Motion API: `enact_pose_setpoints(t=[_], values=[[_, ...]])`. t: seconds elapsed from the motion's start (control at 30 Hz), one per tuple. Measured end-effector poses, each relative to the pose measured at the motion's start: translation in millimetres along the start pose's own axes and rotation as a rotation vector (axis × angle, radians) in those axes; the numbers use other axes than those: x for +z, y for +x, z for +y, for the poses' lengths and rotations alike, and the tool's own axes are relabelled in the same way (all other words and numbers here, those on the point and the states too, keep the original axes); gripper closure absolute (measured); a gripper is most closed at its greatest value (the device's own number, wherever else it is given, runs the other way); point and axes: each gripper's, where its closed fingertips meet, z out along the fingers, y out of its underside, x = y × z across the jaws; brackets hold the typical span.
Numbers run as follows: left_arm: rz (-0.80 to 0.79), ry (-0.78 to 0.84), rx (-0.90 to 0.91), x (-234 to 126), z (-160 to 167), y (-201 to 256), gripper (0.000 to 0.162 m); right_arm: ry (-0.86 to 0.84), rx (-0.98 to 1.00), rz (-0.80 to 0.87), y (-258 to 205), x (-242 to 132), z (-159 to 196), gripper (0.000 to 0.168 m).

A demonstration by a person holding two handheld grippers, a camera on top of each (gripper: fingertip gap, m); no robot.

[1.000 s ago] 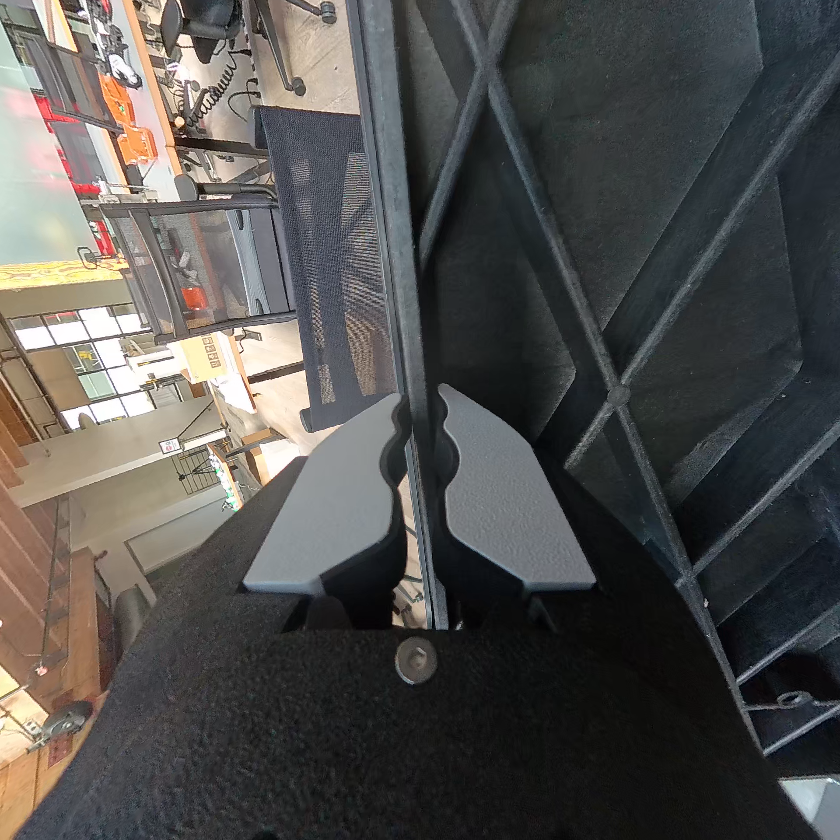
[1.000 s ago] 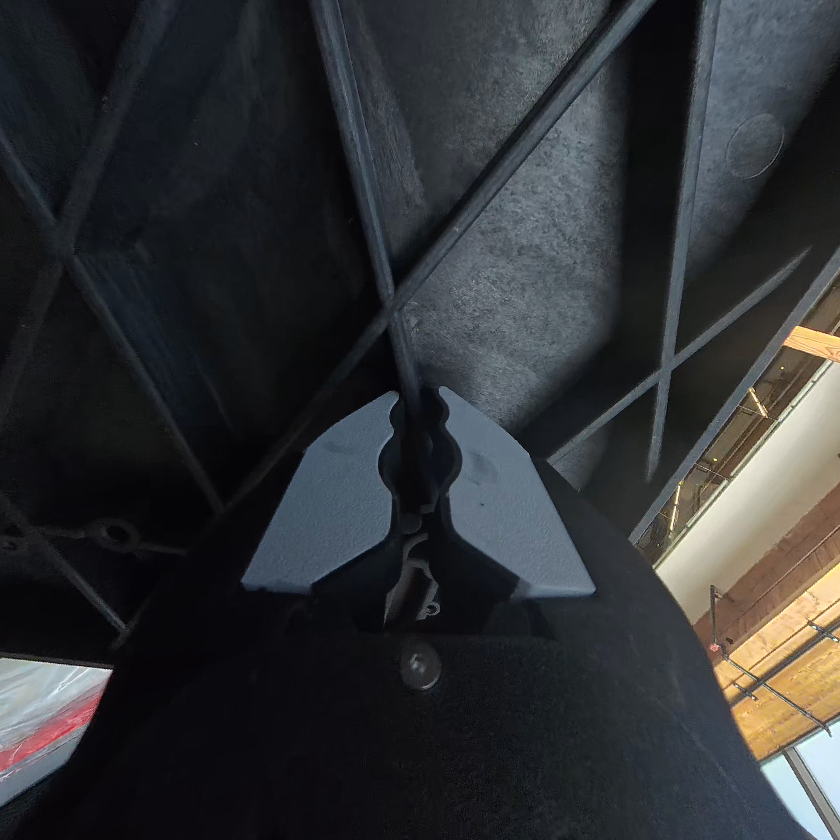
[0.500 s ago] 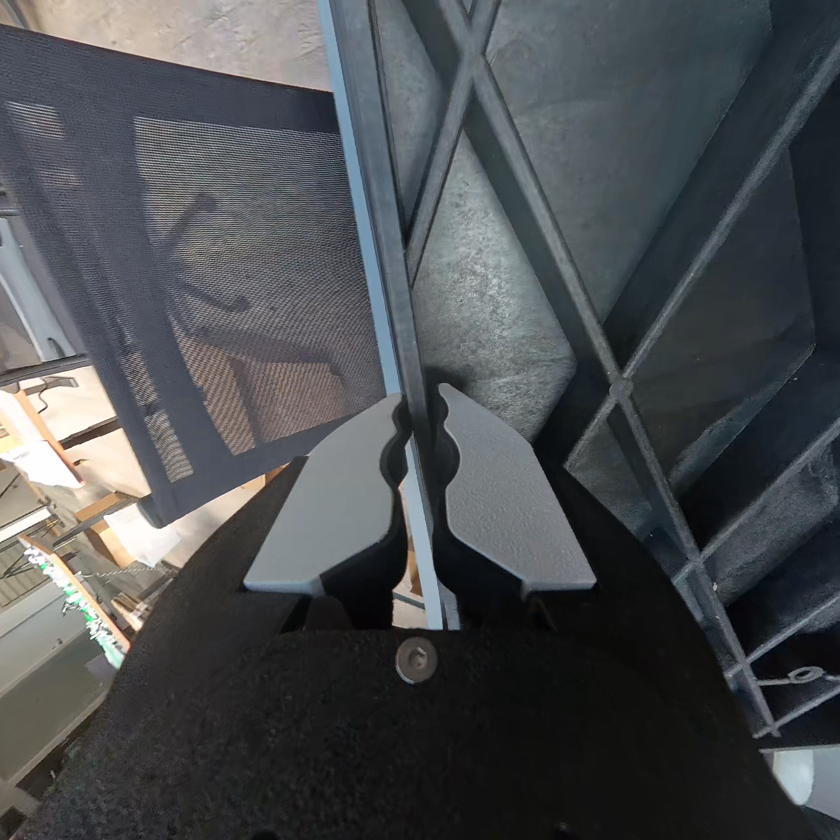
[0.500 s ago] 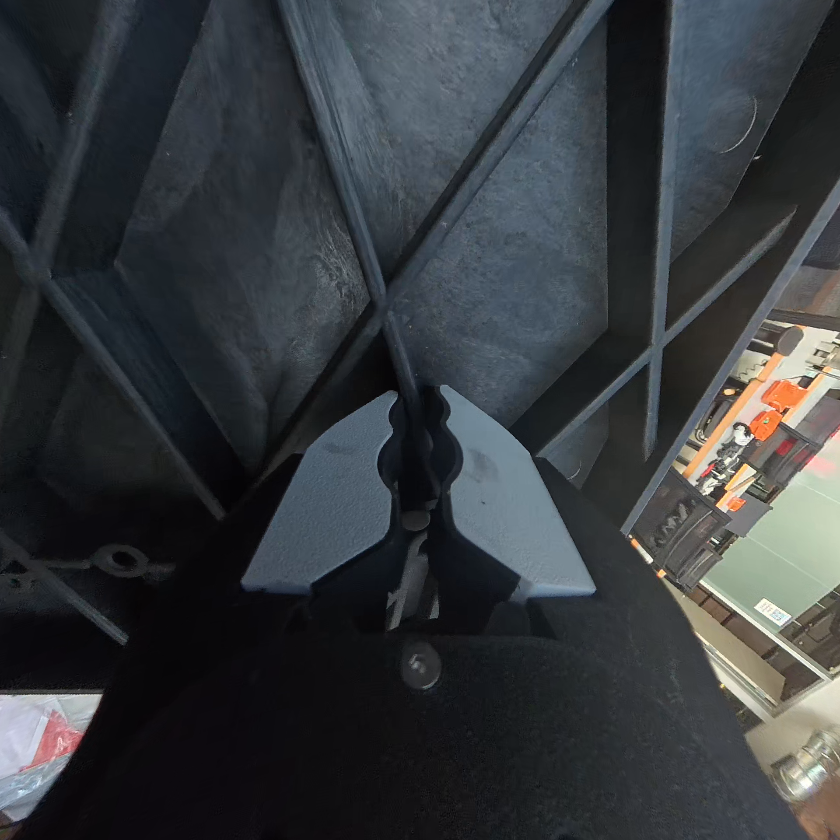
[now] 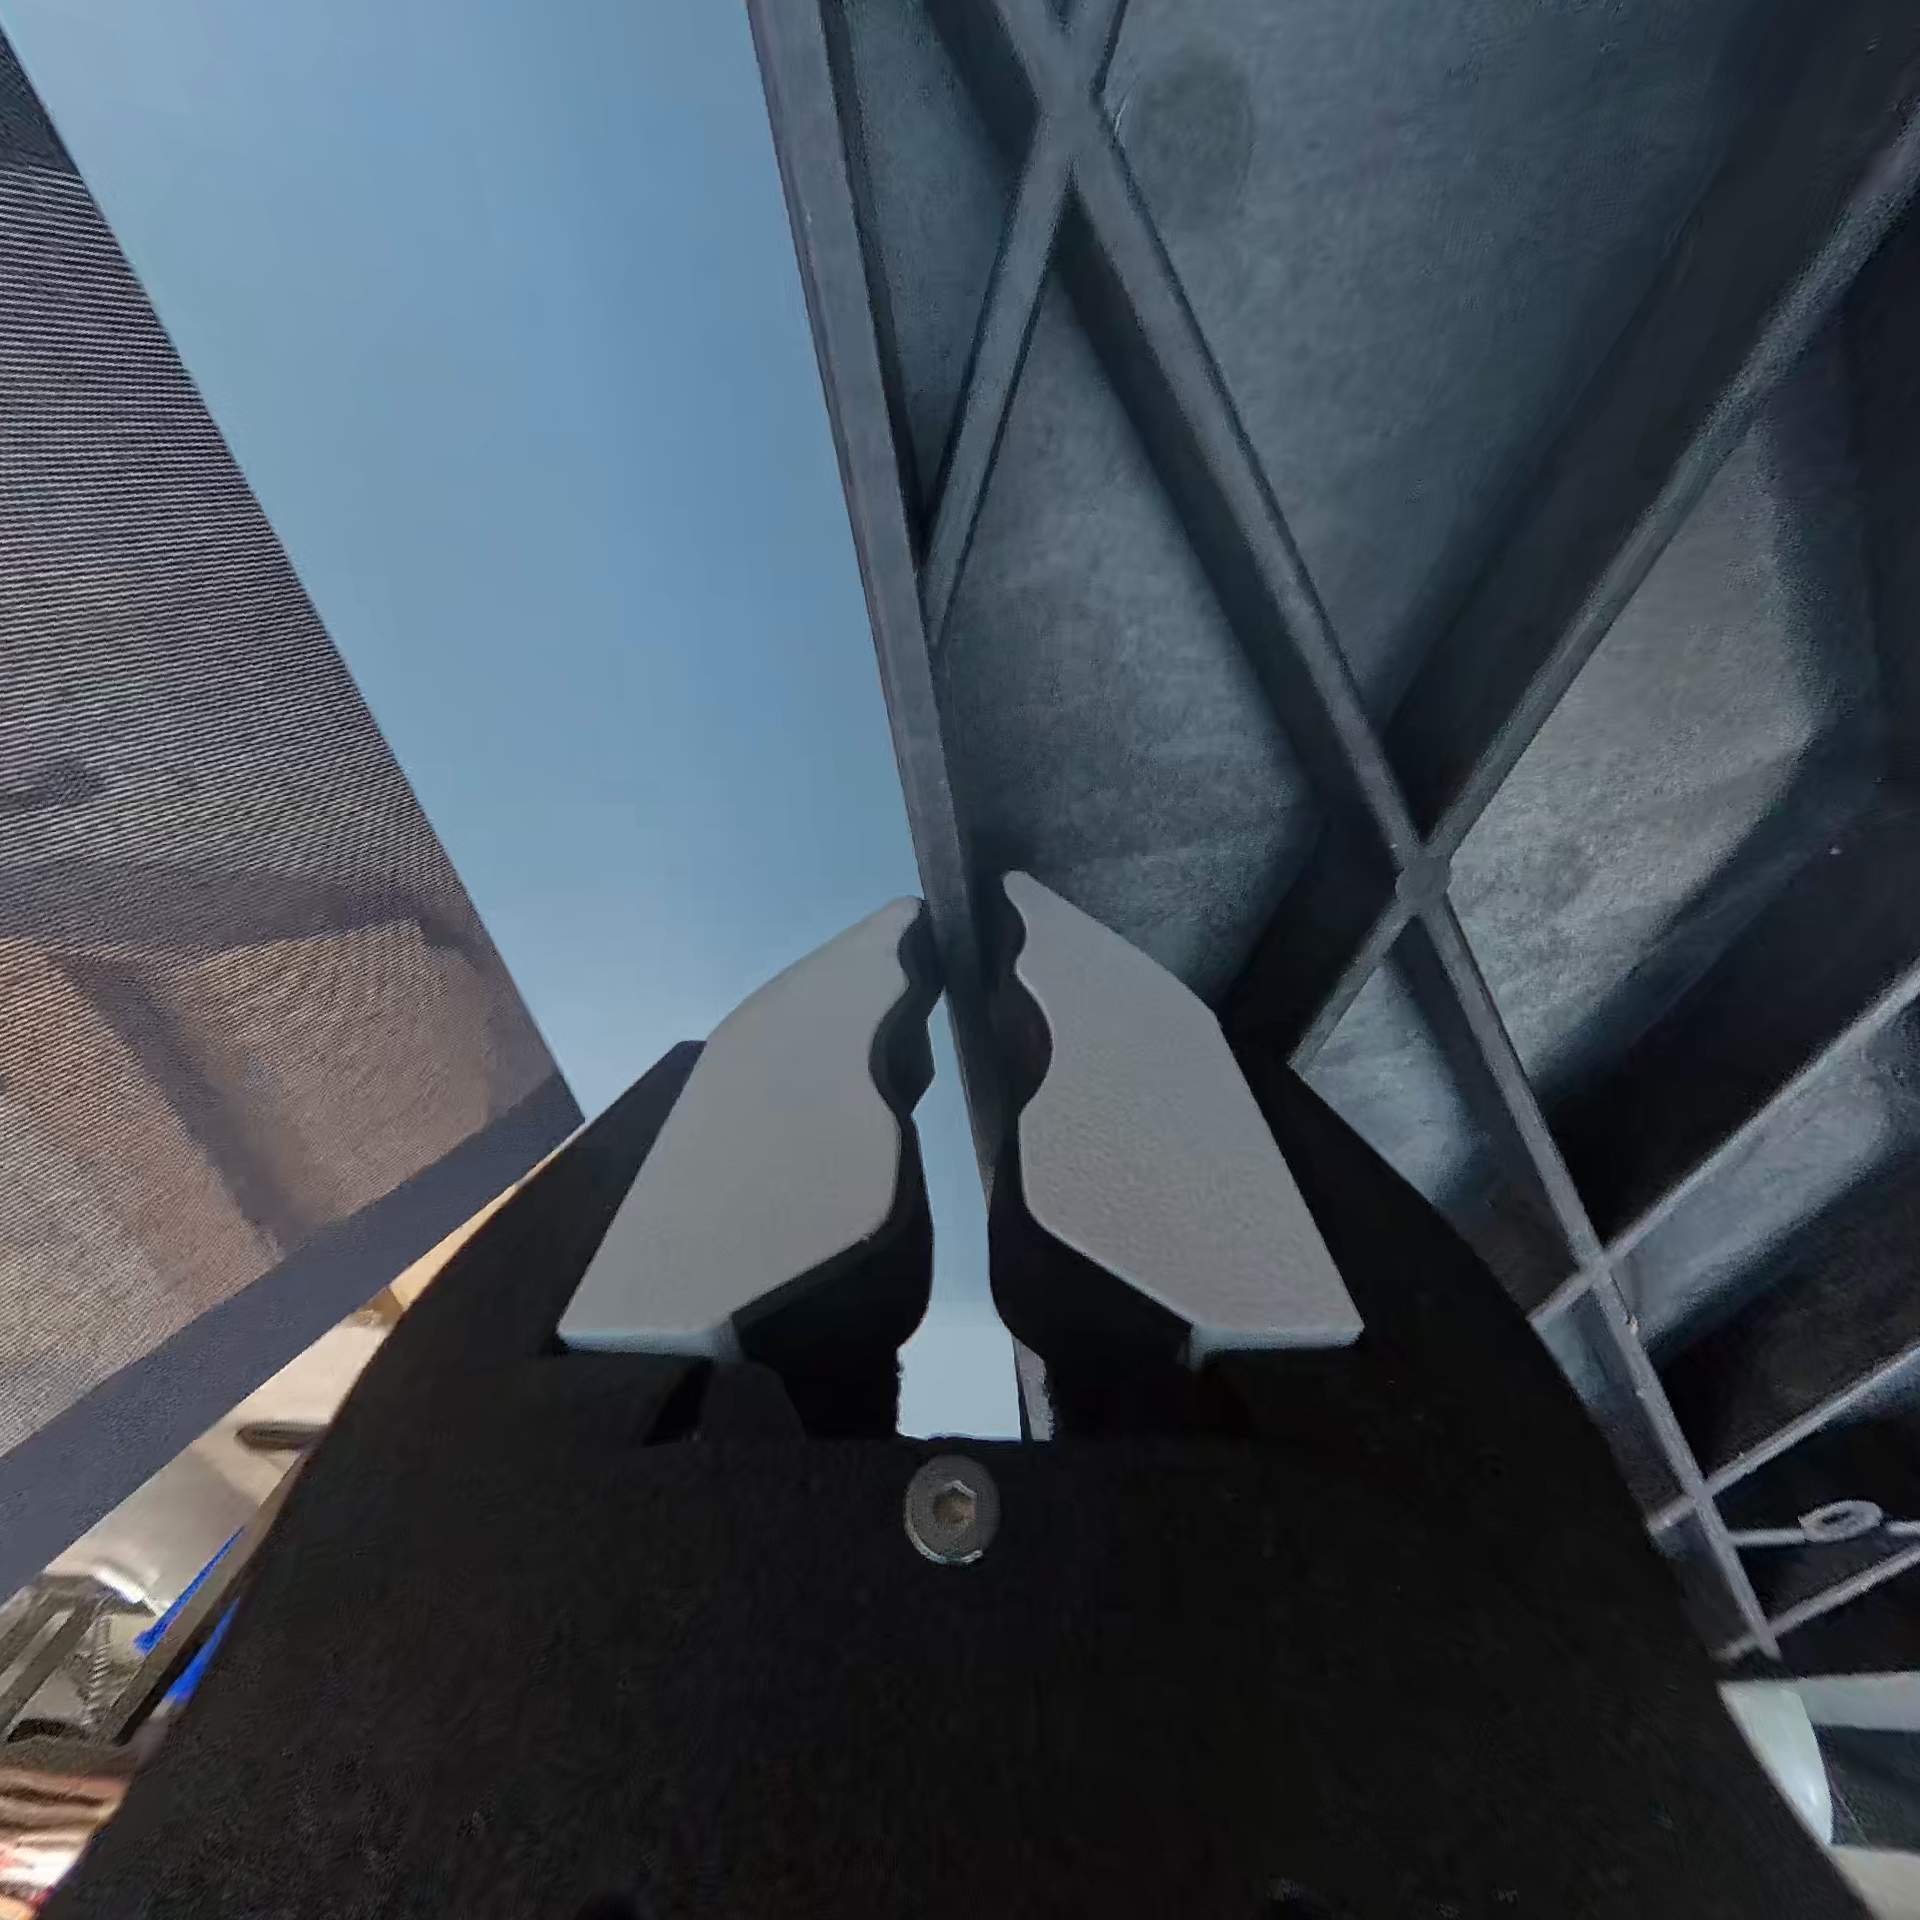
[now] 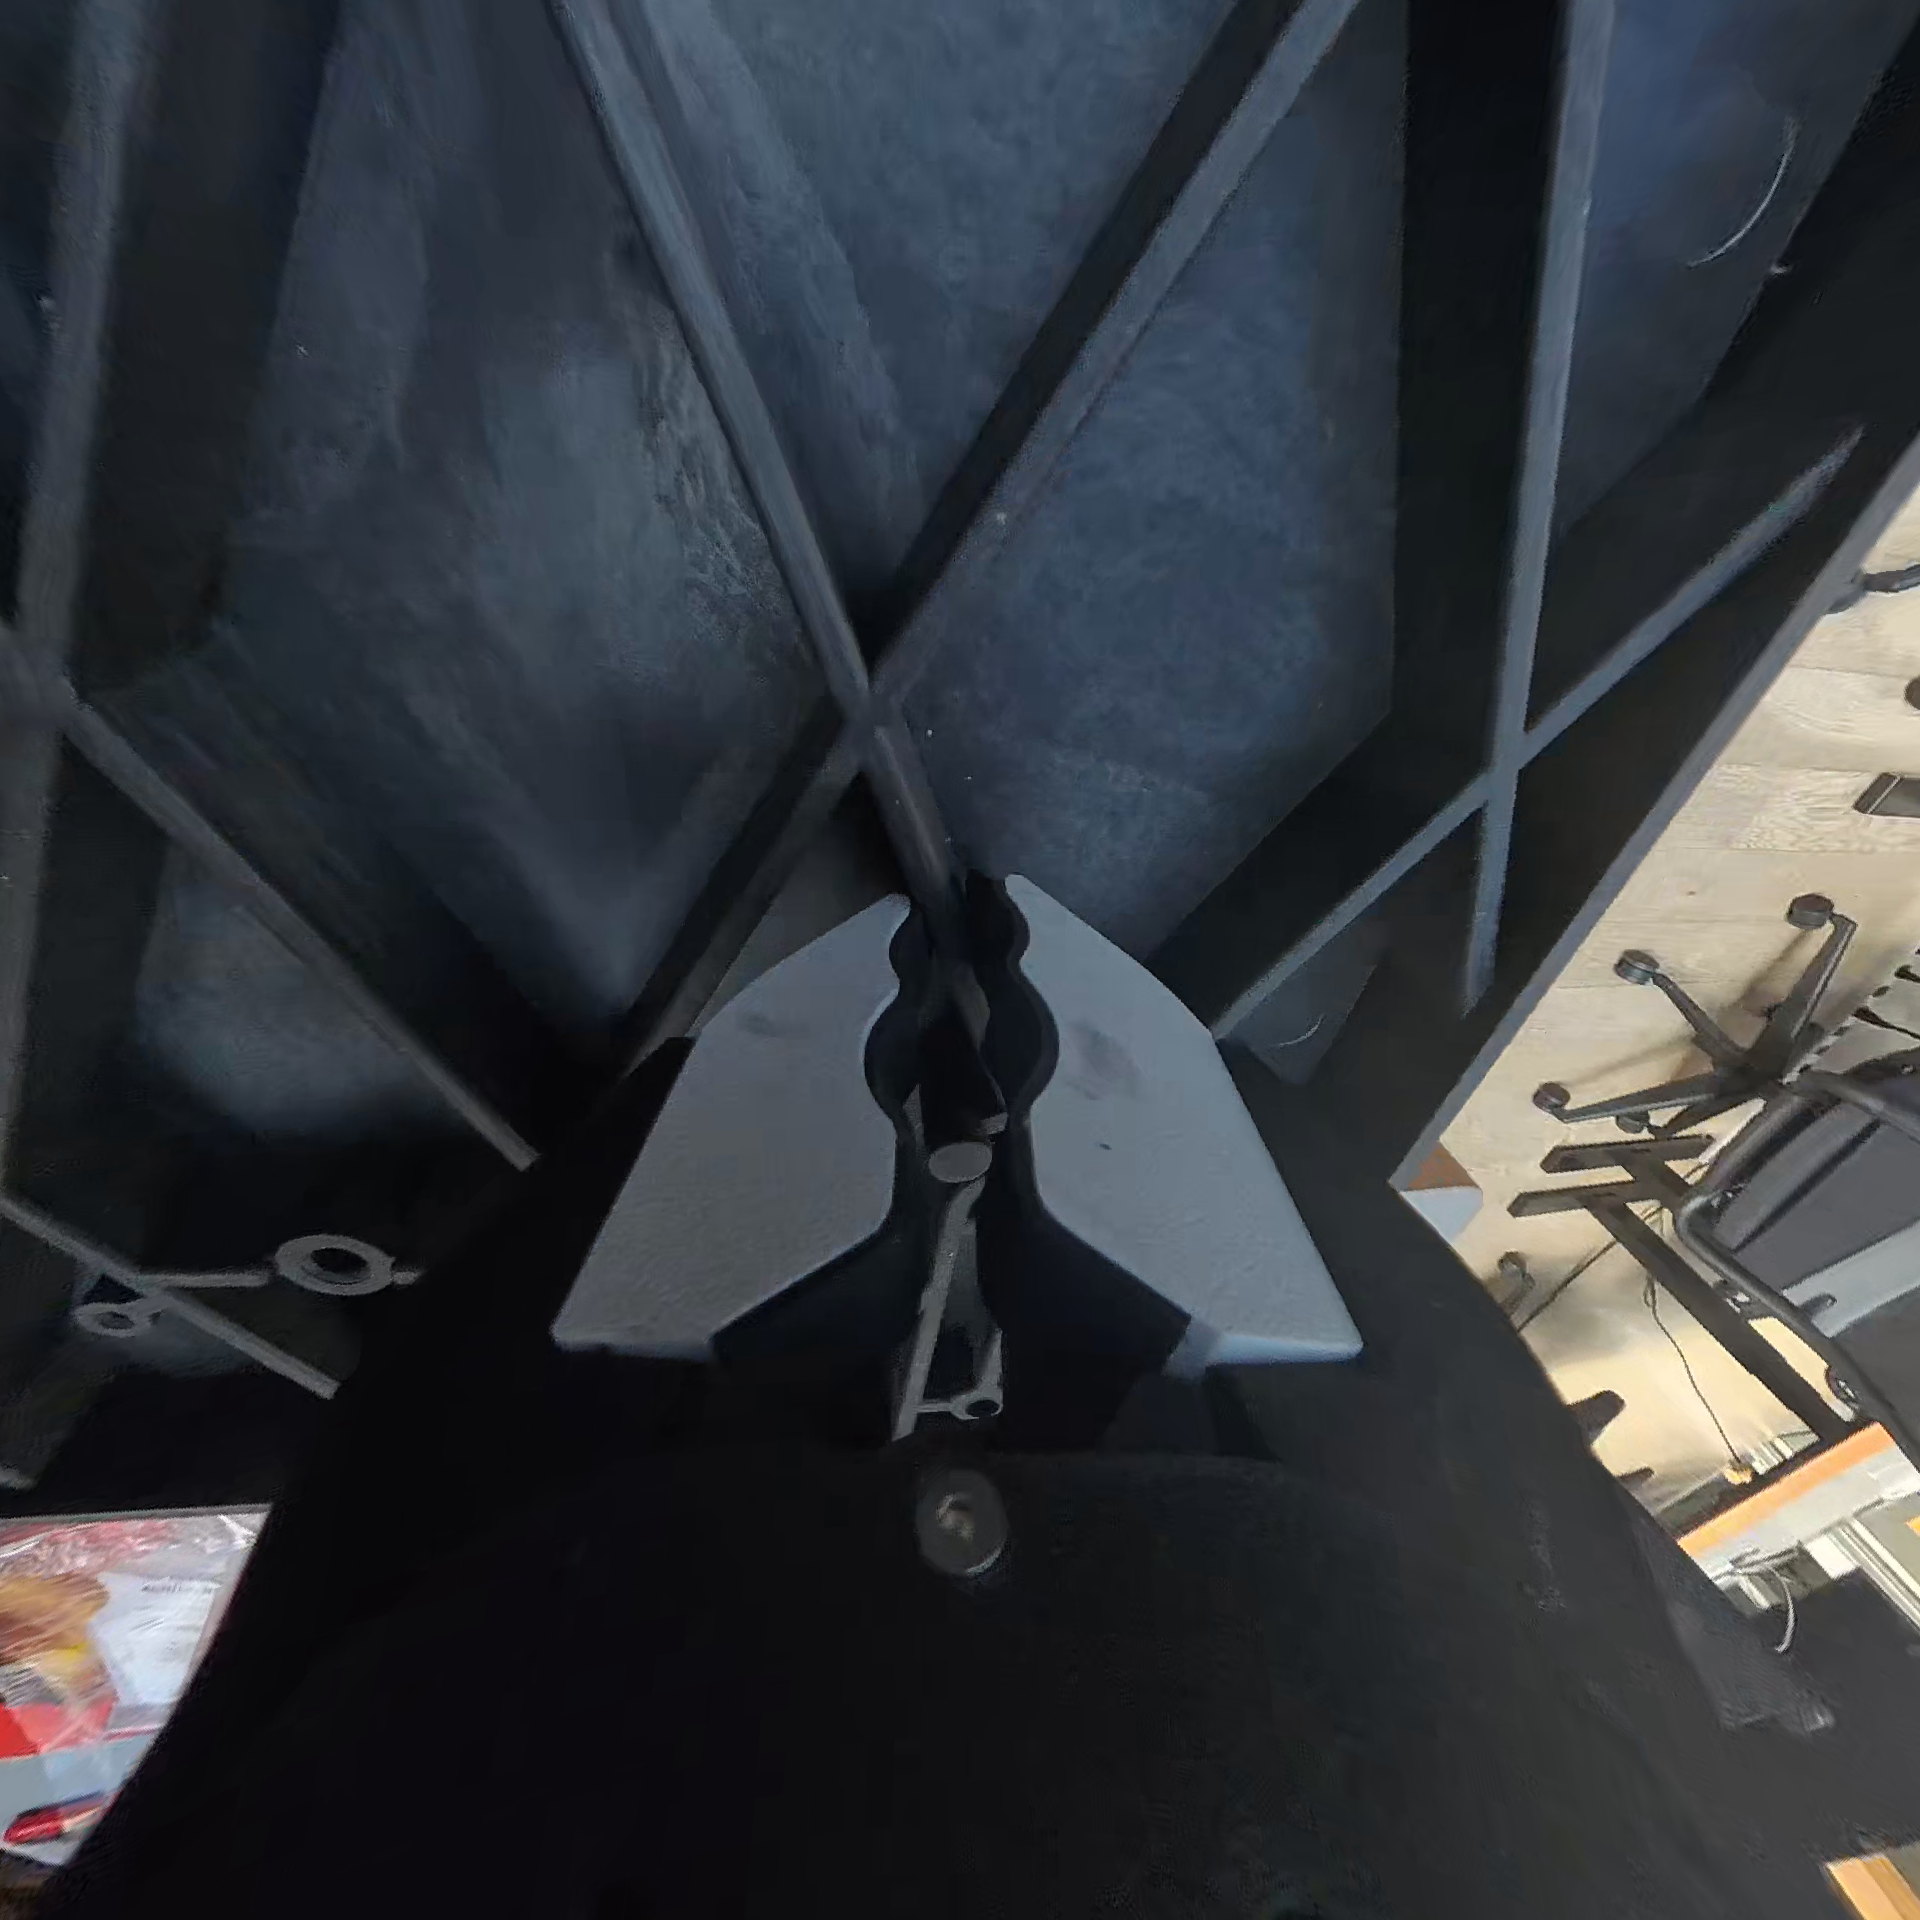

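A large black plastic panel [image 5: 1351, 520] with crossed stiffening ribs on its underside fills both views. My left gripper [image 5: 961, 914] is shut on the panel's outer edge rim, which runs up between the grey fingers [image 5: 1143, 1122]. My right gripper [image 6: 956, 914] is shut on an inner diagonal rib of the same panel [image 6: 1091, 727], just below a rib crossing. The panel's top side is hidden.
A dark mesh chair back [image 5: 187, 779] stands at the left with a plain blue surface [image 5: 499, 416] behind it. Past the panel's right edge I see a pale wood floor [image 6: 1714, 831] and office chair bases [image 6: 1745, 1039]. A red and white printed sheet [image 6: 94, 1621] lies at the lower left. The left gripper's tips are roughly 35 cm from the right gripper's.
Both grippers have swung together with the panel still gripped. The background behind the panel has shifted: room and windows gave way to the mesh chair back and blue surface on the left, and floor on the right.
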Motion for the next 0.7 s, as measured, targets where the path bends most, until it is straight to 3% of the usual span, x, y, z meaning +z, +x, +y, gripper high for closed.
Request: enact_pose_setpoints(t=[0.23,0.43,0.6,0.63,0.7], values=[[0.084,0.003,-0.026,40.4,9.0,10.7,0.154,-0.023,0.013,-0.059,-10.2,31.2,-6.5,0.159],[0.138,0.03,0.016,42.6,12.5,10.5,0.153,-0.011,0.02,-0.105,-10.5,34.2,-7.8,0.159],[0.087,0.051,-0.097,41.5,17.8,11.2,0.153,-0.006,0.138,-0.093,-11.2,34.1,-8.4,0.156],[0.049,0.019,-0.138,40.4,26.9,9.1,0.144,0.005,0.187,-0.077,-11.0,32.8,-8.2,0.154],[-0.023,-0.057,-0.254,34.6,52.8,9.8,0.108,0.025,0.286,-0.037,-12.8,25.2,-4.3,0.142]])
